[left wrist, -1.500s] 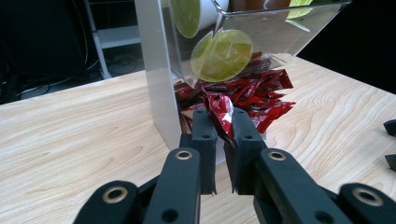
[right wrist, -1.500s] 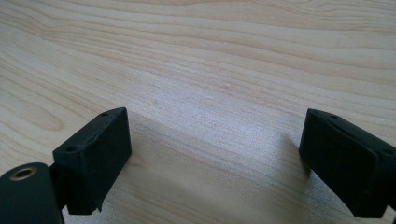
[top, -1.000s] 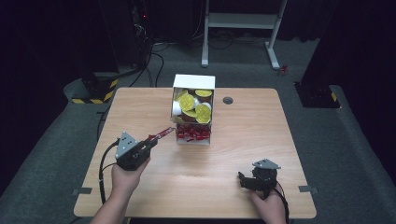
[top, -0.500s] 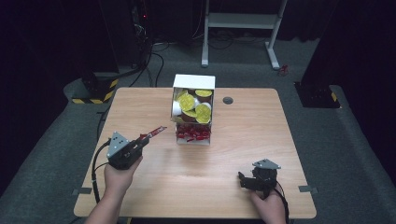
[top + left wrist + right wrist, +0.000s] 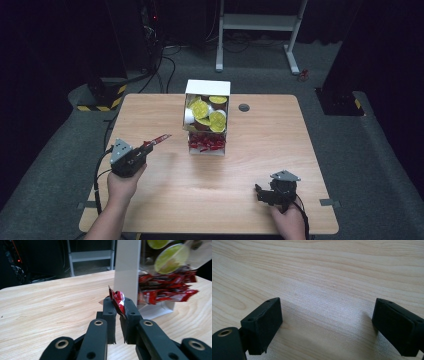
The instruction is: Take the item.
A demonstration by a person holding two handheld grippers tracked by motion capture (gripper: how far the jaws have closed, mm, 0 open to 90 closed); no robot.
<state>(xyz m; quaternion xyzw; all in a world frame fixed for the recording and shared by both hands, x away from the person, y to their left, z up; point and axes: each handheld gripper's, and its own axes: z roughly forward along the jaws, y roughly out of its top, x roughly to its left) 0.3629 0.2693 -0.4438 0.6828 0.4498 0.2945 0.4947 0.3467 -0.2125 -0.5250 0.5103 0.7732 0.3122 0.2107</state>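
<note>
From the high view, your left gripper (image 5: 150, 145) sits over the left part of the wooden worktop (image 5: 260, 150), clamped on a red sachet (image 5: 159, 139) that sticks out toward the white dispenser box (image 5: 207, 89) standing near the middle; the box holds yellow-lidded cups (image 5: 209, 112) above and a heap of red sachets (image 5: 205, 142) in its lower tray, and your sachet is well apart from it. Your right gripper (image 5: 263, 194) rests low over the near right part of the worktop, away from everything else. In the left gripper view, your jaws are pressed together on the crinkled red sachet (image 5: 117, 301), which stands up between them, with the box's white wall (image 5: 126, 267) and the heap of red sachets (image 5: 166, 288) just beyond. In the right gripper view, your jaws stand wide apart with nothing between them but bare worktop (image 5: 324, 277) close below
</note>
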